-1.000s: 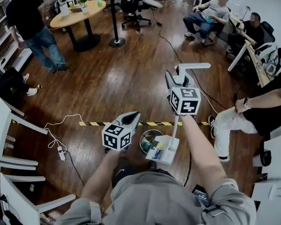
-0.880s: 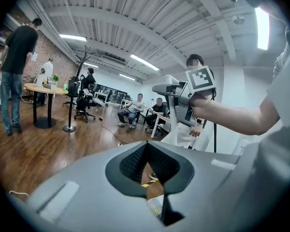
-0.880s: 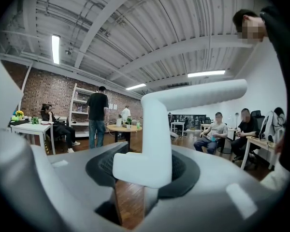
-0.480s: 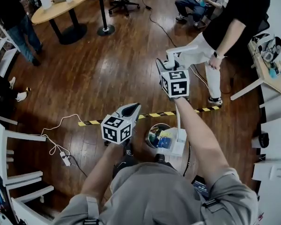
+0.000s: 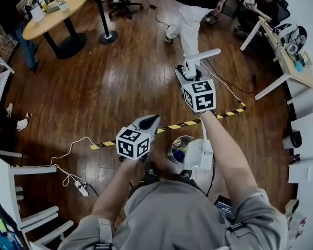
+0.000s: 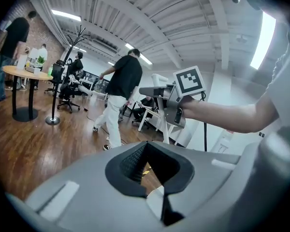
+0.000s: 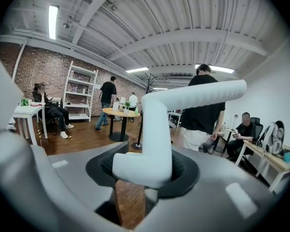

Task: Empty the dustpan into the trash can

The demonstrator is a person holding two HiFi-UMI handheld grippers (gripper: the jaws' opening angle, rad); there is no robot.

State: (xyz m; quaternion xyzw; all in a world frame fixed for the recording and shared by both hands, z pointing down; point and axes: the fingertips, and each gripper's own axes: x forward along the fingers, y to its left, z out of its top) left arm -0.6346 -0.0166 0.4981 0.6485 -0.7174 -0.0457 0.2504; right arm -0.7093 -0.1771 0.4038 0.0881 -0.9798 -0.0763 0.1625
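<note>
**Item: dustpan emptying, tipping stage**

- **Right claw** [image 5: 188, 74]: part-way closed on the upright white handle [image 7: 153, 129] of the dustpan [image 5: 199, 154]. The handle fills the gap between the pads.
- **Left claw** [image 5: 149, 122]: jaws drawn together at the tips with nothing between them. It hangs idle, near the trash can on its left.
- **Dustpan:** the pan hangs low at the person's feet, its back turned to the head view. It overlaps the right side of the trash can [image 5: 174, 151].
- **Handling note (judgement):**
  - Keep the clamp on the handle firm, so the long stem cannot swing.
  - Hold the pan's lip inside the rim before tilting further, or litter will drop on the wooden floor [image 5: 120, 82].
  - A small shake should clear the last scraps.
  - The free claw could steady the can.
- **Containers:**
  - Trash can: round, shiny, standing on the floor just below the striped tape [image 5: 172, 126]. Its inside is dim, and what lies in it cannot be made out.
  - Dustpan: its load is hidden by the pan's own back.
</note>
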